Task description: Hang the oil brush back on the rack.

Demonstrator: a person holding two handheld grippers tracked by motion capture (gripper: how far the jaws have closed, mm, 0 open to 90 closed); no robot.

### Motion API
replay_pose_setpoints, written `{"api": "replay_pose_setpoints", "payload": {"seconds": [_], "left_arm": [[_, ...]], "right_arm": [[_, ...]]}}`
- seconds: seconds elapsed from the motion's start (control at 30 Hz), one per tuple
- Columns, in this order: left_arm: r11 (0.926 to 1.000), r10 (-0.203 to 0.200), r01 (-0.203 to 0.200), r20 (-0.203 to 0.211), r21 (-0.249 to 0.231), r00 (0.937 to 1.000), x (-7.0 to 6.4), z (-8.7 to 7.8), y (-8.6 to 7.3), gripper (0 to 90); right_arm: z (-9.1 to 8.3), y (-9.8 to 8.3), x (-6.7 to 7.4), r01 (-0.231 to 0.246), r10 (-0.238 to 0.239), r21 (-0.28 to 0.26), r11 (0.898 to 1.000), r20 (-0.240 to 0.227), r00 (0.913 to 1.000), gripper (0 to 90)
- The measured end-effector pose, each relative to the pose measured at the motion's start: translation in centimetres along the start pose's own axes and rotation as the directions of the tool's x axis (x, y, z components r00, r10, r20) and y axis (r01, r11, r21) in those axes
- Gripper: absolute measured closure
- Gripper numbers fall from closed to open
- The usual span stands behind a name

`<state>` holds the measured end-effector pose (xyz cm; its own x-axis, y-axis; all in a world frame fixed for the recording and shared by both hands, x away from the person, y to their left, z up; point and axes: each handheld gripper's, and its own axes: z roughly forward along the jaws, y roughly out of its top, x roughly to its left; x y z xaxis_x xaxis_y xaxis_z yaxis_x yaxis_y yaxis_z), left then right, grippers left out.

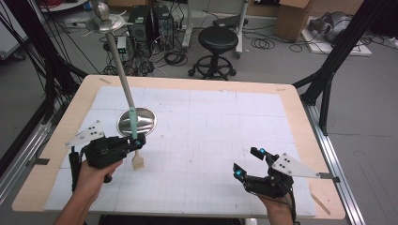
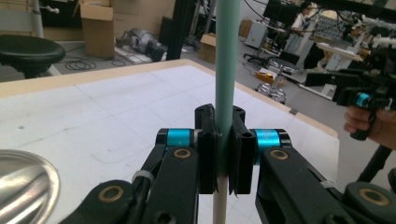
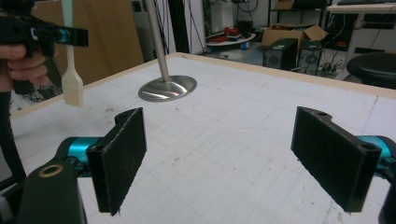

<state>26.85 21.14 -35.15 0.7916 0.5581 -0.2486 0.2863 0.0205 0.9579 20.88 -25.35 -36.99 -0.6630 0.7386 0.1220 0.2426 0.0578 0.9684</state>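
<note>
The left gripper (image 1: 136,140) is clamped on the green handle of a brush (image 1: 137,161), held upright with bristles hanging just above the worktop (image 1: 197,84). Beside it, a metal stand (image 1: 136,120) is seen. The right gripper (image 1: 248,162) is held wide, empty, well apart.

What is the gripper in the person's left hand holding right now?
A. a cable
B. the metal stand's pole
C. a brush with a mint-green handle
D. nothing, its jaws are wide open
C: the left gripper is shut on the brush, its green handle clamped between the jaws and the pale bristles hanging below.
</note>
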Motion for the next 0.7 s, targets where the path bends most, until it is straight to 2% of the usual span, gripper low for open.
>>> {"api": "replay_pose_setpoints", "payload": {"seconds": [0.23,0.37,0.5,0.63,0.7], "left_arm": [[0.9996,0.009,-0.009,-0.012,-0.028,0.9999,0.1,-1.9,2.6,83.8],[0.9987,0.032,-0.033,-0.026,-0.038,0.9991,0.1,-2.6,4.9,83.8],[0.9966,0.076,-0.078,-0.062,-0.026,0.9952,0.3,-2.2,7.0,83.8],[0.9956,0.073,-0.076,-0.057,-0.055,0.9957,0.8,-1.4,8.7,83.8],[0.9955,0.078,-0.082,-0.068,-0.048,0.9946,1.2,-0.8,9.5,83.9]], "right_arm": [[-0.5,-0.1,0.0,0.001,-0.001,0.005,1.000,0.017,0.9999,17.0],[-0.6,-0.3,-0.4,0.002,-0.002,0.006,1.000,0.035,0.9994,17.0],[-0.4,-0.5,-0.8,-0.009,0.008,0.017,1.000,0.045,0.9990,17.0],[-0.5,-0.6,-0.8,-0.008,0.007,0.019,1.000,0.049,0.9988,17.0],[-0.6,-0.6,-0.8,-0.007,0.006,0.017,1.000,0.054,0.9985,17.0]]}}
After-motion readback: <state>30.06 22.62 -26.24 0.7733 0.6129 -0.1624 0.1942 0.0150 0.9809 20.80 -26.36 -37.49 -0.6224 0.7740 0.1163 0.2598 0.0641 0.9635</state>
